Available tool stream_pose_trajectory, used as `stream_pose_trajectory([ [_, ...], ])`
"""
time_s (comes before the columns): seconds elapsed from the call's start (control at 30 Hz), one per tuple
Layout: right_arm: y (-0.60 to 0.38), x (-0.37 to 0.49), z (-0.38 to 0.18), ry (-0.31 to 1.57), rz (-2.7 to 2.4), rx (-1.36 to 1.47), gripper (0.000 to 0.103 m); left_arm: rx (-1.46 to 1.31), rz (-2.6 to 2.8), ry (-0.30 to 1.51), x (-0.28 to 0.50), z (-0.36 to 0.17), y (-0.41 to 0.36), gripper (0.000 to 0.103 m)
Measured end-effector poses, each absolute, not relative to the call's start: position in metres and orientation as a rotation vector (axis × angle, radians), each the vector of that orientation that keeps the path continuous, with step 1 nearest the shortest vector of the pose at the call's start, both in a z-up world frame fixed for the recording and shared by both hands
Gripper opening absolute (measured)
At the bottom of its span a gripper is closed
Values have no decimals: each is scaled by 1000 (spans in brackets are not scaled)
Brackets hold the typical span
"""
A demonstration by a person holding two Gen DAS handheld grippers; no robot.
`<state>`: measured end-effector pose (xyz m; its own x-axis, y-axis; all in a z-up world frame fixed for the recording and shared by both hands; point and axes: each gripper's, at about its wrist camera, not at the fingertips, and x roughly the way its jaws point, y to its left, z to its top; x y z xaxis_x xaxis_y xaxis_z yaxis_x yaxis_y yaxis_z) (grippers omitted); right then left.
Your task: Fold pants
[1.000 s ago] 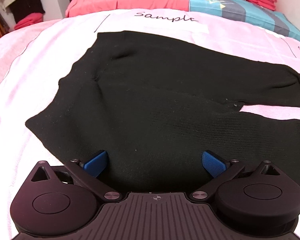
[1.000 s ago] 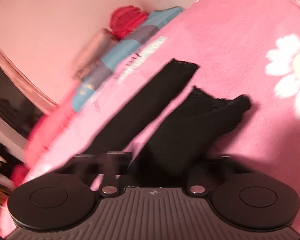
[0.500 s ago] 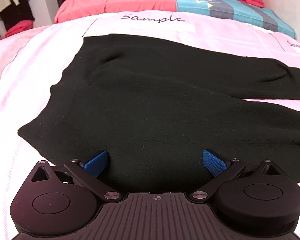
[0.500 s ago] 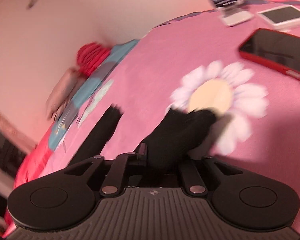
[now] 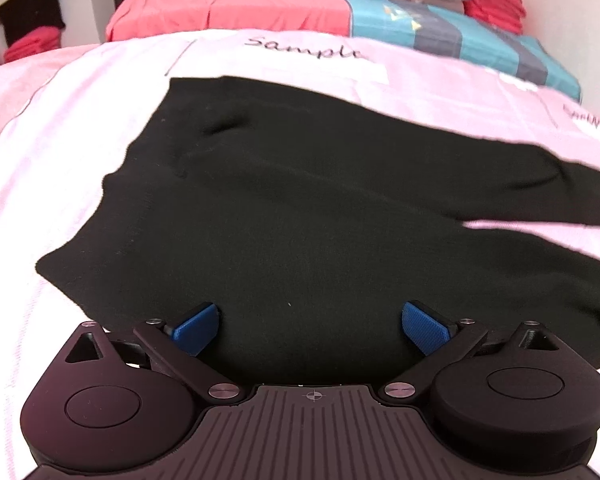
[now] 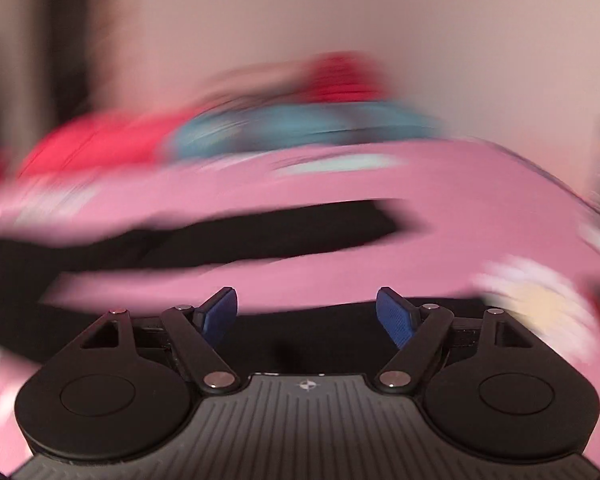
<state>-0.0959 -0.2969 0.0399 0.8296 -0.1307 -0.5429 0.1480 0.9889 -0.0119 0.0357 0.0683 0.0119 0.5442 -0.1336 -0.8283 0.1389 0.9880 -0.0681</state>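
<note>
Black pants (image 5: 300, 208) lie flat on the pink bedspread (image 5: 60, 140), bare cover around their edges, while the left gripper (image 5: 310, 326) hovers released above them and the right gripper (image 6: 307, 314) is opening, grasping nothing.

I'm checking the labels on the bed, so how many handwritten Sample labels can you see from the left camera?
2. One Sample label lies beyond the black pants' waistband at top centre; a second label, partly cut off, lies near the right edge. Others may sit outside the view.
</note>
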Motion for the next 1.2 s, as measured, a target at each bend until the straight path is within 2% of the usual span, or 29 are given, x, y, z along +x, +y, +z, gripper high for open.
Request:
stream_pose_trajectory([
  [0.07, -243, -83, 31, 605, 29, -140, 78, 4, -134, 974, 36, 14, 74, 103],
  [0.13, -195, -76, 18, 630, 192, -288, 68, 8, -107, 976, 39, 14, 80, 103],
  [0.23, -150, -62, -3, 662, 342, -431, 59, 20, -78, 995, 43, 7, 87, 103],
  [0.37, -129, -41, -11, 591, 334, -508, 60, 45, -81, 983, 40, 4, 86, 103],
  [0.4, -129, -36, -10, 598, 334, -480, 52, 51, -79, 983, 40, 3, 85, 103],
  [0.43, -127, -35, -9, 618, 340, -459, 25, 56, -80, 984, 40, 3, 85, 103],
  [0.47, -132, -36, -11, 639, 350, -449, 19, 58, -85, 986, 39, 4, 85, 103],
  [0.57, -129, -73, 4, 651, 432, -482, 15, 49, -108, 981, 37, 6, 94, 103],
  [0.63, -138, -82, 10, 741, 562, -419, 2, 23, -121, 984, 39, 6, 100, 103],
  [0.73, -140, -79, 12, 737, 516, -457, 7, 5, -117, 987, 42, 7, 102, 103],
  [0.8, -132, -80, 21, 652, 494, -483, 10, 8, -117, 987, 40, 8, 102, 103],
  [0.87, -118, -77, 25, 591, 547, -494, 35, 6, -120, 984, 37, 10, 105, 103],
  [0.9, -109, -74, 22, 572, 570, -517, 53, -2, -120, 984, 36, 11, 107, 103],
  [0.93, -98, -73, 18, 555, 593, -544, 58, -9, -120, 983, 36, 12, 109, 103],
  [1.07, -67, -46, -9, 520, 624, -593, 55, -20, -119, 983, 37, 12, 110, 103],
  [1.1, -63, -34, -12, 535, 615, -571, 39, -15, -118, 984, 37, 11, 109, 103],
  [1.13, -60, -24, -13, 564, 599, -528, 8, -9, -117, 986, 37, 11, 109, 103],
  [1.2, -58, -23, -6, 631, 616, -445, 9, 4, -117, 984, 37, 12, 109, 103],
])
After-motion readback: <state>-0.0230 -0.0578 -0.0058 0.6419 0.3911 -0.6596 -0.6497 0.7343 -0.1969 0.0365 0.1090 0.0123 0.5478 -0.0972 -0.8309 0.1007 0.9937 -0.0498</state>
